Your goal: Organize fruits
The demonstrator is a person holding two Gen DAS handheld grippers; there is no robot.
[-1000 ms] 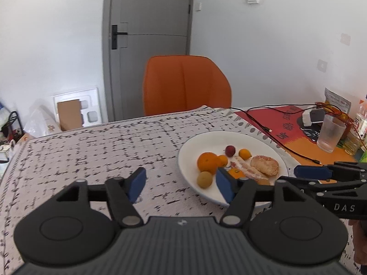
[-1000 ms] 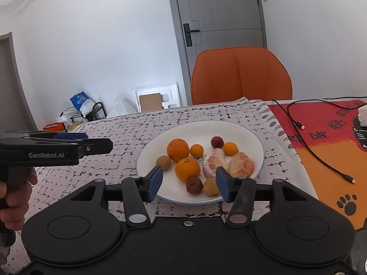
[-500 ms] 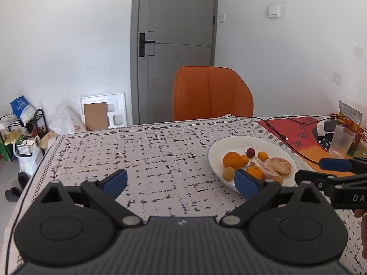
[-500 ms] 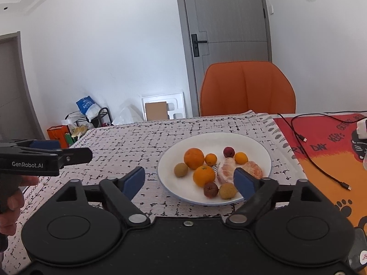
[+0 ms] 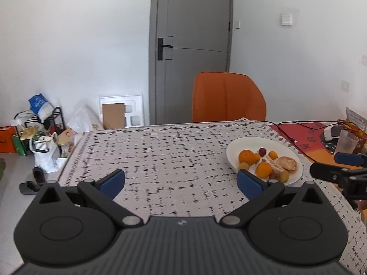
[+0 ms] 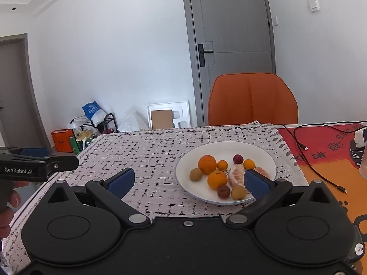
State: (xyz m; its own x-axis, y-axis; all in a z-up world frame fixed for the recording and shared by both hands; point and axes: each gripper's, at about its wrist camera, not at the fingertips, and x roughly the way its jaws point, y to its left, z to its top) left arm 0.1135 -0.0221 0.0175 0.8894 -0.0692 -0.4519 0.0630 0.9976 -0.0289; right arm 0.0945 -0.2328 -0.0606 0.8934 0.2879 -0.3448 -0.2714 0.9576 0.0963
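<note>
On the patterned tablecloth (image 6: 160, 151), a white plate (image 6: 263, 158) holds fruit.

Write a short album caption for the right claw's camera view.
Right claw opening, nothing between its fingers, before a white plate of fruits on a patterned tablecloth.

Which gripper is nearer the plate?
Right. The right gripper faces the plate, one finger overlapping its near rim in view. The left gripper points at bare tablecloth, plate off to its right. Both are opening, empty.
</note>
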